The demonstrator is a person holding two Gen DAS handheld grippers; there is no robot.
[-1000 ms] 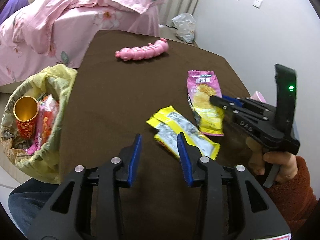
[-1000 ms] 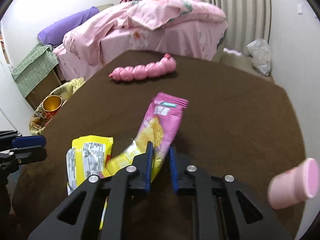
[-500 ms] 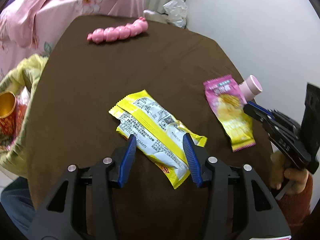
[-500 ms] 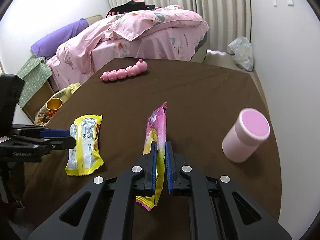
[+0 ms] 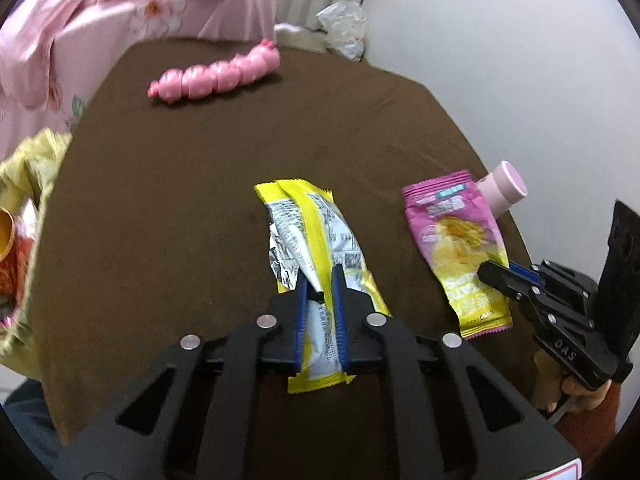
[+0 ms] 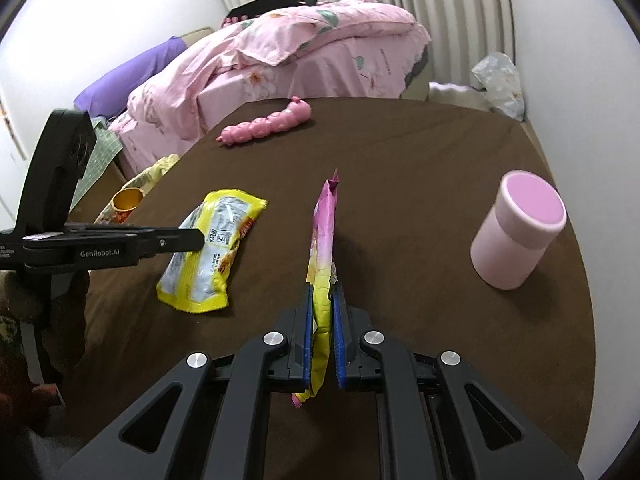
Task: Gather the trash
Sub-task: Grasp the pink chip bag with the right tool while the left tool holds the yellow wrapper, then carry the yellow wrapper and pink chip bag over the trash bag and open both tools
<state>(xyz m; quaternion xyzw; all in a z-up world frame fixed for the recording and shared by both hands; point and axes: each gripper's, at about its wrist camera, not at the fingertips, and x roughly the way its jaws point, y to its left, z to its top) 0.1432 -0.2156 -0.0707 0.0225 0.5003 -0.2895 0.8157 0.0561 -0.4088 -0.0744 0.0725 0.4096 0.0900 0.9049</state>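
- Yellow crinkled foil wrapper sits pinched in your left gripper; lift it cleanly (avoid dragging).
- Pink-and-yellow plastic snack bag hangs clamped in your right gripper.

Trash bag, at nine o'clock, cut off by the frame edge and blurred; its contents indistinct. Yellow wrapper print illegible.

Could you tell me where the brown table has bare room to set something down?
Bare table lies between the pink caterpillar toy and the pink cup. The near side is crowded by the yellow wrapper and pink chip bag.
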